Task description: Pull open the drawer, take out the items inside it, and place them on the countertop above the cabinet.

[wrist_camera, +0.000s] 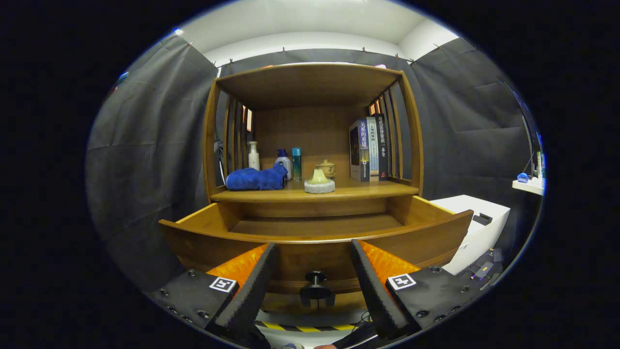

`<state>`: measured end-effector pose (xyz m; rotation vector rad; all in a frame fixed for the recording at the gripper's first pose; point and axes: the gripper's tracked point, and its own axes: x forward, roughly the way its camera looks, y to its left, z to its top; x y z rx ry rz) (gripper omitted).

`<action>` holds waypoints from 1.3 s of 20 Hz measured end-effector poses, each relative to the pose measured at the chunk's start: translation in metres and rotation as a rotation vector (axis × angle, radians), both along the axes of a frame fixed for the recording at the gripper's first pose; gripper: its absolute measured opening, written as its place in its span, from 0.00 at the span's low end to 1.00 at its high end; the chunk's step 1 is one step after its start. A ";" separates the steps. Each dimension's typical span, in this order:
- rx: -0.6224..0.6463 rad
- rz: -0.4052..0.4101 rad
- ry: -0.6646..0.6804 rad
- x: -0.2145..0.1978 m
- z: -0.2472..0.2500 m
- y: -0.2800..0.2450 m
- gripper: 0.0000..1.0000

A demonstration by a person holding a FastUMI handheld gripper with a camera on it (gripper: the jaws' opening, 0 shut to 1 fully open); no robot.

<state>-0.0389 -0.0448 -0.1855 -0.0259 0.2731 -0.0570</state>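
Two fingers of your hand-held gripper (315, 286) stand apart, gripping nothing, with the drawer knob (316, 287) in the gap between them, touching neither. The drawer (315, 240) is pulled out toward you at 12 o'clock, just beyond the fingertips; what you can see of its floor looks bare. Above it, on the bench (300, 195), a blue cloth (256, 178) lies at 11 o'clock, with a white bottle (253, 155) and two more bottles behind it. A small pale cone on a round base (319, 182) sits dead ahead, a lidded jar (327, 168) behind it, and upright books (369, 150) at 1 o'clock.
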 end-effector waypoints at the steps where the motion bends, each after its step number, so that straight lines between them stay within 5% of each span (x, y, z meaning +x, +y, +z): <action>1: 0.013 -0.002 0.011 0.001 -0.005 0.001 0.98; 15: 0.010 -0.026 0.014 0.014 -0.027 -0.004 0.98; 26: 0.006 -0.021 0.044 0.074 -0.027 -0.012 0.98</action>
